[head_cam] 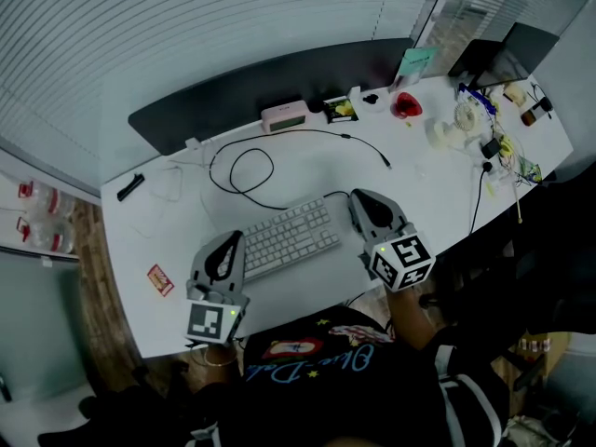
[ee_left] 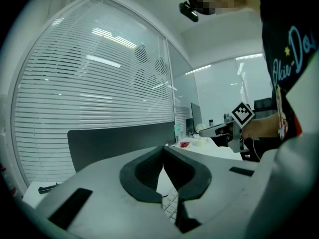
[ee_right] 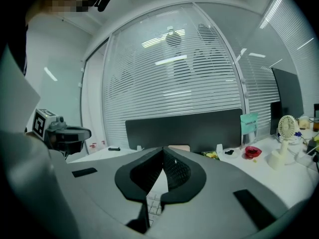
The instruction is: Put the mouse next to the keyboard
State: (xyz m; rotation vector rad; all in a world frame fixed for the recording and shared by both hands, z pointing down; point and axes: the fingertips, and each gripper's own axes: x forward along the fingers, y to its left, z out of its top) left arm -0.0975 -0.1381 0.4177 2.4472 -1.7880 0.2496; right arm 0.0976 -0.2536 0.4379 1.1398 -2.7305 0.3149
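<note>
A white keyboard (head_cam: 289, 236) lies near the front of the white desk (head_cam: 419, 184), and its keys show between the jaws in both gripper views (ee_left: 172, 206) (ee_right: 153, 203). No mouse shows that I can tell for sure. My left gripper (head_cam: 227, 241) hovers at the keyboard's left end, shut and empty; its tips meet in its own view (ee_left: 163, 147). Just off the keyboard's right end is my right gripper (head_cam: 361, 200), also shut with nothing held (ee_right: 163, 149). Each gripper shows in the other's view, the right gripper (ee_left: 219, 129) and the left gripper (ee_right: 70, 133).
A black cable (head_cam: 244, 170) loops behind the keyboard. A dark panel (head_cam: 279, 82) runs along the desk's back edge, with a pink box (head_cam: 284, 115), a red item (head_cam: 405, 105) and a small white fan (head_cam: 466, 115) near it. A black pen (head_cam: 130, 186) and a red card (head_cam: 159, 279) lie at the left.
</note>
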